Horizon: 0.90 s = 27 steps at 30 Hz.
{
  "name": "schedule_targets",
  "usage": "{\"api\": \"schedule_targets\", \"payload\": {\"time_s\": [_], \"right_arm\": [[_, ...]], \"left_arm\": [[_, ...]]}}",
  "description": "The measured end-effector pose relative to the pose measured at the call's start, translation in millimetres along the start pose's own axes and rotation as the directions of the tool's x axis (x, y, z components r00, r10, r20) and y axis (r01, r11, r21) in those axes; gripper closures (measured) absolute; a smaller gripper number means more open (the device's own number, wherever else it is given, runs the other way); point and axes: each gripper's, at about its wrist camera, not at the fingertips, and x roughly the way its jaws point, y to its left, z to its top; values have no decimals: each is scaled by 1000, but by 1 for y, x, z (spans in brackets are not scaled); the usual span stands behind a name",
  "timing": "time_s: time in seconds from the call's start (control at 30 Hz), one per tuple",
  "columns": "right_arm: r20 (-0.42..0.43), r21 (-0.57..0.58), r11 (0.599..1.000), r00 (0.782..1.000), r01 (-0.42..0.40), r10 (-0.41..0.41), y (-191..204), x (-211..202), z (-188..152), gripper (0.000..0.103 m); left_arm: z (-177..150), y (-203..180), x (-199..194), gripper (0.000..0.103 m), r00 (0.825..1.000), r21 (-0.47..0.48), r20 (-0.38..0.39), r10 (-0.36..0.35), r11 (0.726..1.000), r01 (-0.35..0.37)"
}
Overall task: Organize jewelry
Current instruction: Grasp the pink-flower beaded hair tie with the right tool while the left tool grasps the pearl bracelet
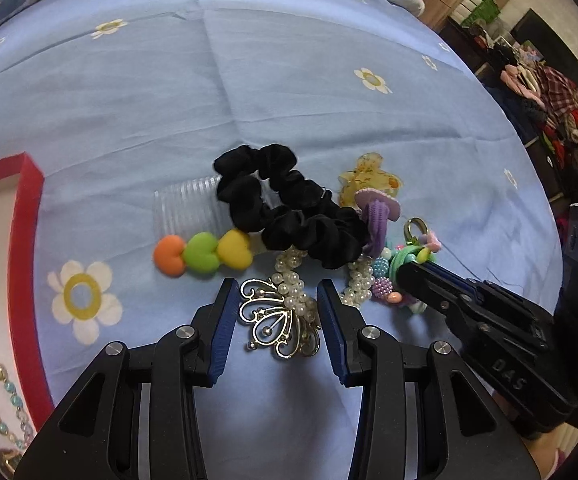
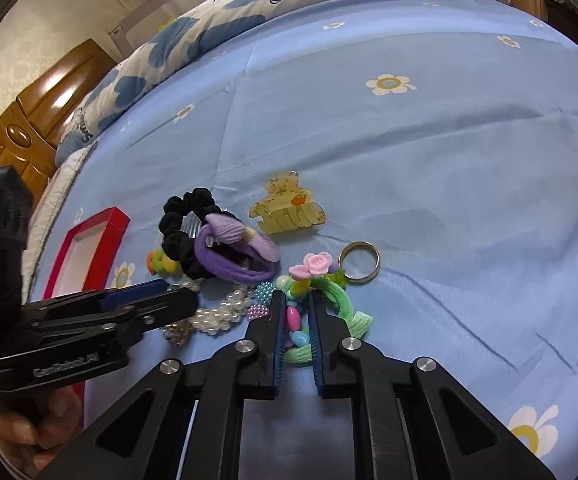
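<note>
A pile of jewelry and hair pieces lies on the blue flowered bedsheet [image 1: 137,112]. My left gripper [image 1: 275,290] is open, its blue pads on either side of a gold crown brooch [image 1: 277,328] that is tangled with a pearl bracelet [image 1: 291,280]. My right gripper [image 2: 296,300] is shut on a green hair tie with coloured beads [image 2: 339,304]; it also appears in the left wrist view as the right gripper [image 1: 403,274]. Around them lie a black scrunchie [image 1: 289,208], a clear comb [image 1: 189,208], a three-heart clip [image 1: 203,254], a purple hair tie [image 2: 229,264] and a yellow claw clip [image 2: 287,208].
A red-rimmed box [image 1: 29,240] at the left holds a pastel bead bracelet [image 1: 1,400]. A metal key ring [image 2: 359,261] lies by the pink flower charm [image 2: 315,262]. A cloud-print pillow [image 2: 249,12] lies beyond. A hand [image 2: 29,432] holds the left gripper.
</note>
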Motion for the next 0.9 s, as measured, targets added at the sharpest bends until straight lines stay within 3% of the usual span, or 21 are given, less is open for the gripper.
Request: {"api": "schedule_targets", "payload": {"time_s": [0.17, 0.2, 0.23, 0.6, 0.67, 0.73, 0.77, 0.9], "right_arm": [[29, 46, 998, 999, -40, 39, -5, -16, -6, 93], [35, 55, 997, 998, -47, 45, -6, -18, -7, 93], [40, 60, 997, 998, -51, 49, -7, -21, -9, 93], [102, 80, 991, 990, -108, 100, -2, -62, -23, 93], [100, 89, 989, 989, -119, 110, -1, -65, -25, 93], [96, 92, 989, 989, -119, 110, -1, -66, -27, 93], [94, 96, 988, 989, -120, 111, -2, -65, -27, 93], [85, 127, 983, 988, -136, 126, -9, -61, -30, 93]], "left_arm": [[-5, -4, -5, 77, 1000, 40, 14, -16, 999, 15], [-6, -4, -8, 96, 1000, 46, 19, -15, 999, 14], [-8, -3, -10, 103, 1000, 49, 16, -27, 998, 26], [-25, 9, -40, 103, 994, 11, 23, -104, 994, 104], [-20, 6, -35, 95, 995, 7, 17, -95, 995, 95], [-15, 1, -30, 76, 995, -1, 13, -98, 995, 98], [-12, -1, -28, 72, 995, -2, 13, -99, 995, 99], [0, -14, -10, 68, 998, 25, -10, -66, 997, 67]]}}
